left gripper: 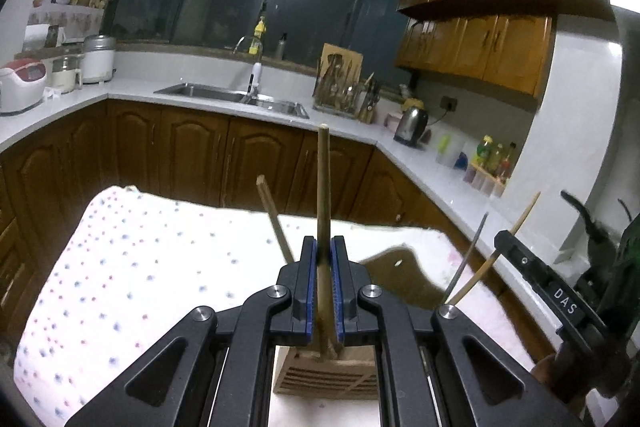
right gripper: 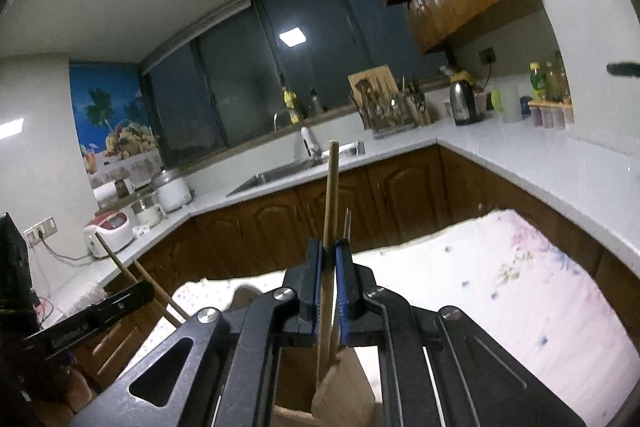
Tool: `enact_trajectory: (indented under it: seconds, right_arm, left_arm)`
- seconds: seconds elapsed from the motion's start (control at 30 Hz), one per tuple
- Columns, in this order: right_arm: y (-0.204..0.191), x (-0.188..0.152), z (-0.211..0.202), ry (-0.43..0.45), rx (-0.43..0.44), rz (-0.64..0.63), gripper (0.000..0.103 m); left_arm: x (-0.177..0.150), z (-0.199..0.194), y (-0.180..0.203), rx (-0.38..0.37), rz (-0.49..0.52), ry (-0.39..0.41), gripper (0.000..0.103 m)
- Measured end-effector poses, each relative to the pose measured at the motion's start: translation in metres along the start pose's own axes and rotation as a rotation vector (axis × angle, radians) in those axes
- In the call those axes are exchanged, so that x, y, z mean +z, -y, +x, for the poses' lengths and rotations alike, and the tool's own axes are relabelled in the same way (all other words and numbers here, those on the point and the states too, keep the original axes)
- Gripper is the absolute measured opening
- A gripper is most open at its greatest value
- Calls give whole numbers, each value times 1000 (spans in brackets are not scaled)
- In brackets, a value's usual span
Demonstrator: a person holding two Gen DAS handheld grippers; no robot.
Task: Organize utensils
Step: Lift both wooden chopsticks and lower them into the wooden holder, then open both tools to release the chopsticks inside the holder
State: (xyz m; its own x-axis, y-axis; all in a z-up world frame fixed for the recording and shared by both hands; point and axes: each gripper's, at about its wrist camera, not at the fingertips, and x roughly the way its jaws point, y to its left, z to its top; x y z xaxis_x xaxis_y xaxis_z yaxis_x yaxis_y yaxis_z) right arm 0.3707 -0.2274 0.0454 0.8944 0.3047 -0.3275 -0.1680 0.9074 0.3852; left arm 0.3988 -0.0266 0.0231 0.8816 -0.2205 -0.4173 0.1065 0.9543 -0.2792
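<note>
We hold two grippers over a table covered with a white dotted cloth (left gripper: 132,267), in a kitchen with brown cabinets and a pale counter running along the far wall and round to the right.

Our left gripper (left gripper: 323,247) has its blue-padded jaws pressed in on a thick wooden stick (left gripper: 323,179) that stands nearly upright between them, its top rising well above the fingertips. A second, thinner wooden stick (left gripper: 274,217) leans to the left just beside the left finger; we cannot tell whether the pads touch it. The lower ends of both sticks go down into a slotted wooden holder (left gripper: 326,375) that sits on the cloth, near us and partly hidden under the gripper's frame.

Our right gripper (right gripper: 328,249) likewise pinches a pale wooden chopstick (right gripper: 331,211), upright, with a thin grey metal one (right gripper: 346,225) close against its right side. Below the jaws these reach down toward the same wooden holder (right gripper: 344,387), whose top edge shows between the gripper's arms.

From the left view, the right gripper sits at the far right edge, with its two utensils slanting up. From the right view, the left gripper appears low on the left with its sticks angled.

On the far counter stand a steel sink (left gripper: 232,95), a utensil rack (left gripper: 344,91) and a kettle (left gripper: 412,123)
</note>
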Motion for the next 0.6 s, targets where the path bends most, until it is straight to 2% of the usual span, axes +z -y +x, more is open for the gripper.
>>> enact_trajectory:
  seconds: [0.1,0.33,0.6]
  right_arm:
    - [0,-7,6,-49,2,-15,7]
    - [6,-14,14,-145,-6,-12,8]
    - [7,-11,20,-181,-4,-9,9]
  left_arm:
    - [-3,6,-7,8,-8,-29,5]
    - [5,4,-8,7,-12,-35,5]
    - [7,4,-11,5,-8,-52,5]
